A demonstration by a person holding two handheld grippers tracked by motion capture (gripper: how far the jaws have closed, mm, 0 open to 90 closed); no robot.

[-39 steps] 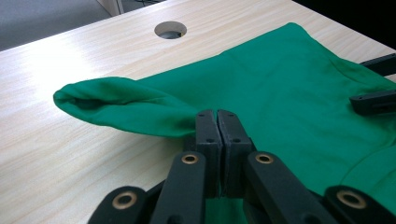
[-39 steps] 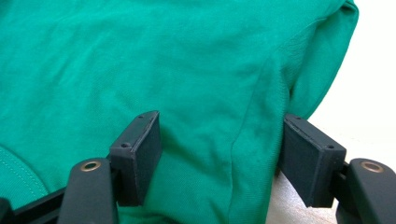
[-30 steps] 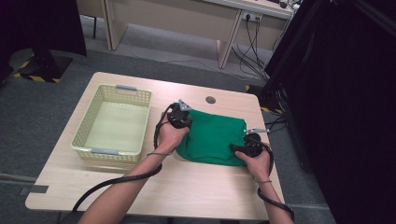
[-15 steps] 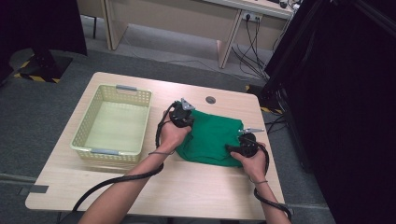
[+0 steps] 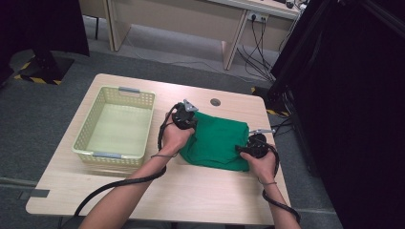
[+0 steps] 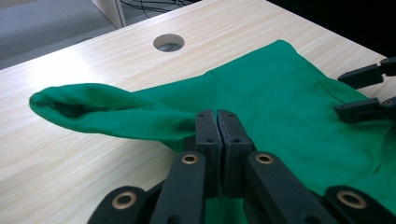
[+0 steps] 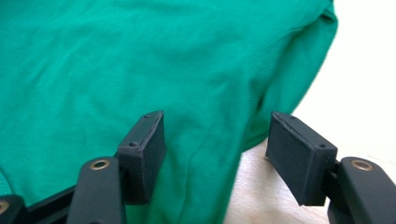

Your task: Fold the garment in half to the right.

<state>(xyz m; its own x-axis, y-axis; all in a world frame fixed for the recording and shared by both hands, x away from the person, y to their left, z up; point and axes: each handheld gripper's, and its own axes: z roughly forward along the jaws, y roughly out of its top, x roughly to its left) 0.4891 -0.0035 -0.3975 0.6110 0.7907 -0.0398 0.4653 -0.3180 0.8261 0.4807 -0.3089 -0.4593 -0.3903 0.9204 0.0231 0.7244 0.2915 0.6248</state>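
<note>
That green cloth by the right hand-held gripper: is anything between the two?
Nothing visible. The right hand-held gripper has its jaws apart, closing in around the edge of the green cloth, with bare table beside it.
</note>
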